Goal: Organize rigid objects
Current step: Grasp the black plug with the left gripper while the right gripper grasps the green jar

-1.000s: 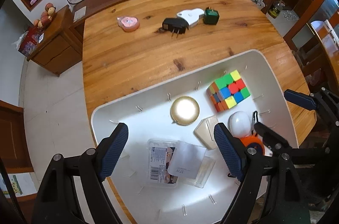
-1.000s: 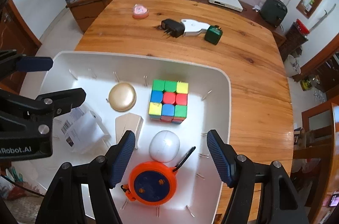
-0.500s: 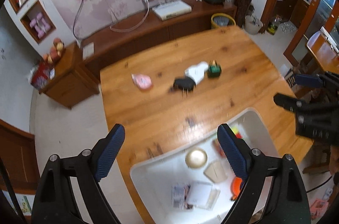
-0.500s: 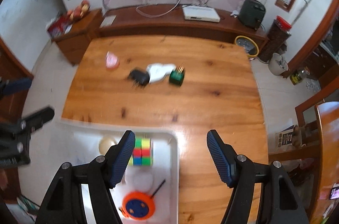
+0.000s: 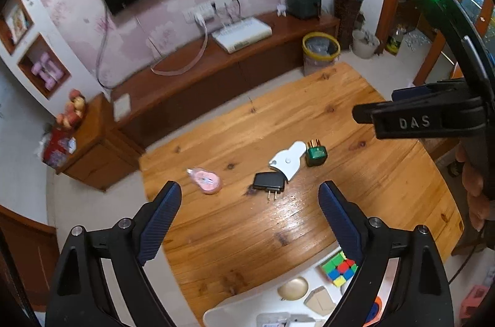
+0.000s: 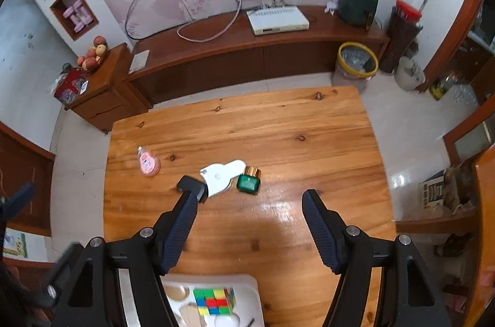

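We see both grippers high over the wooden tabletop [image 6: 278, 122], aimed down at it. The left gripper [image 5: 247, 218] has its jaws opening, nothing between them, only bare wood below. The right gripper [image 6: 247, 221] has its jaws parted and released, empty too; its left finger partly covers the black plug adapter [image 6: 192, 187] in the right wrist view.

Loose things in mid-tabletop: pink tape dispenser [image 5: 204, 180] off to the left by itself, black plug adapter [image 5: 268, 182] with prongs toward us, white flat gadget [image 5: 287, 160] touching the adapter's far corner, green bottle [image 5: 316, 153] with a gold cap just beside the white gadget on the right.

The white tray [image 6: 252, 293] sits at the near edge of the tabletop, mostly cut off. In it: colour cube [image 6: 214, 301], gold round lid [image 5: 293, 288], a beige box [image 5: 319, 301], and a sliver of something orange [image 5: 375, 308], probably a round reel but too hidden to tell.

In the left wrist view the right gripper's body enters from the right, with a person's hand [image 5: 475, 187] on its handle.
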Motion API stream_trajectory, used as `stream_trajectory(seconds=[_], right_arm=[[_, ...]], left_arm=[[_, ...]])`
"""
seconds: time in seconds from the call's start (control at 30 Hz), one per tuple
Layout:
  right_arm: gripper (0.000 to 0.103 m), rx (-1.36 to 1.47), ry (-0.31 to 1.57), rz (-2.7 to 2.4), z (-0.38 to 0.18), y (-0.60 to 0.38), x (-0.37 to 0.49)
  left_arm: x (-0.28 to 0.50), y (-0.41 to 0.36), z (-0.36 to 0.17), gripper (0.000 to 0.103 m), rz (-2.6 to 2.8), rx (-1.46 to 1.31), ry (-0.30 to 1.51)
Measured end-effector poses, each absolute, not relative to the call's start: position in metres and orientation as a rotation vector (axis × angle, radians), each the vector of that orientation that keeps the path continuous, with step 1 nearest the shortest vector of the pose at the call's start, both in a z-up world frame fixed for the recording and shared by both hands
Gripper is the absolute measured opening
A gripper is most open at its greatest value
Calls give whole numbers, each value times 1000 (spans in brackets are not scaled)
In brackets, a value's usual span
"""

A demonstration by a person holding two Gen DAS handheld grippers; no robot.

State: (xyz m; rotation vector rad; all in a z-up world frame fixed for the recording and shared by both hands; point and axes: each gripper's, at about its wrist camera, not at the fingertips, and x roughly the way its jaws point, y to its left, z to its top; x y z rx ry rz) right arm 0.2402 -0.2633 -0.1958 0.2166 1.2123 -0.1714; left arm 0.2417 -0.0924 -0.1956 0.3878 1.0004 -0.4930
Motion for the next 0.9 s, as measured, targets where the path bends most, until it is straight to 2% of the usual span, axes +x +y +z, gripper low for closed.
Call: stream_trajectory(seconds=[0.37,0.43,0.6,0.7,0.9], right_arm=[[71,347,1417,-178,-318,-283,290],[64,382,1446,-174,-336,-283,294],[58,415,1495,-160,-364,-277,302],[43,414,1510,-170,-376,-274,306],[41,398,1518,-192,-386,-274,307]], left_arm=[[297,-127,-316,92,-500,395,1260],[306,-129,-333,92,-494,375,1303],[319,-130,-357,92,-479,323,1370],[323,-130,-365,92,-475,301,1392],[323,-135,-374,92,-486,321,1405]])
